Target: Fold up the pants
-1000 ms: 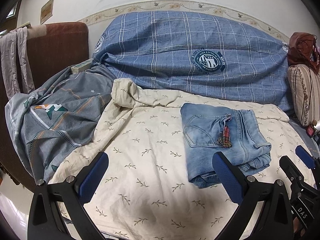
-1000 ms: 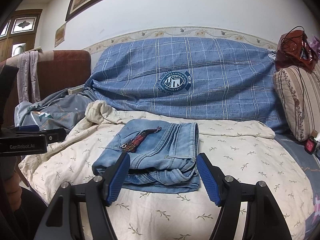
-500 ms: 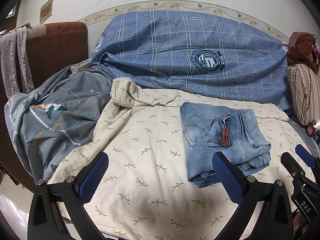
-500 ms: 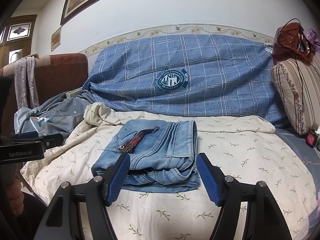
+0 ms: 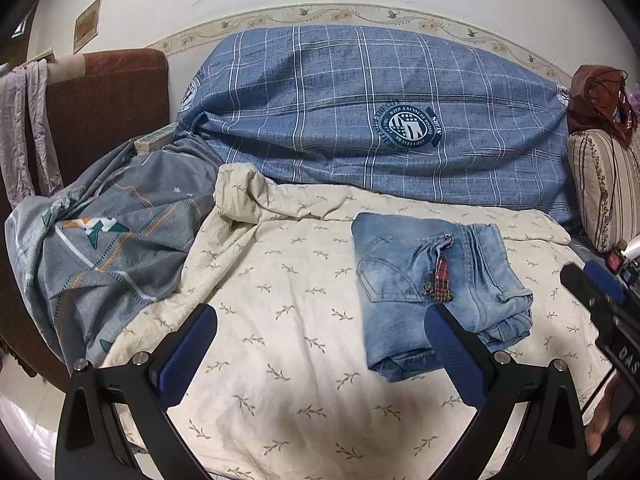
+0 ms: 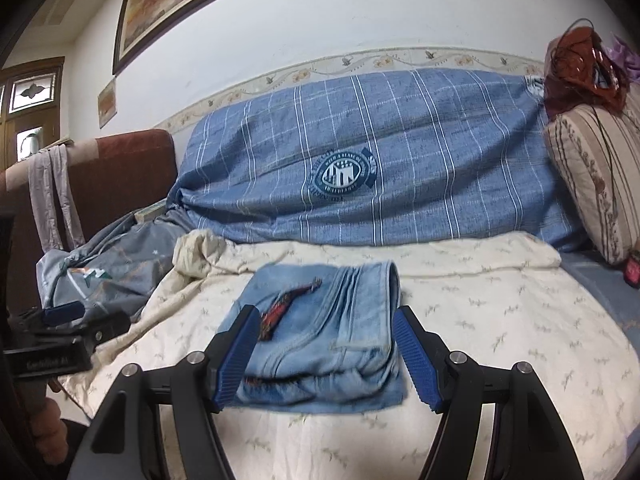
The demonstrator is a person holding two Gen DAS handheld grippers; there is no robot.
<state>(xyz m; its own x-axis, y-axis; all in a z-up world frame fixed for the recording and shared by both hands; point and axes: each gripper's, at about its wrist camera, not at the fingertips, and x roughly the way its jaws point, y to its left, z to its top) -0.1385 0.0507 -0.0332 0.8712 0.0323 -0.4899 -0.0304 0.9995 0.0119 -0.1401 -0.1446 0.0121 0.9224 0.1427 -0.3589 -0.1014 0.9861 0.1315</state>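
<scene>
A pair of light blue jeans lies folded into a compact rectangle on the cream leaf-print sheet, a red plaid tag showing on top. My left gripper hovers open over the bare sheet, left of the jeans, with nothing between its blue pads. In the right wrist view the jeans sit framed between the fingers of my right gripper, which is open; its pads stand off the denim's sides. The right gripper also shows at the right edge of the left wrist view, and the left gripper at the left edge of the right wrist view.
A large blue plaid bolster runs along the wall behind the sheet. A grey patterned blanket is heaped at the left against a brown padded end. A striped pillow stands at the right.
The right gripper has risen and rolled slightly, and the jeans now sit lower and closer between its fingers, blurred. The left gripper has stayed still. The jeans have not moved.
</scene>
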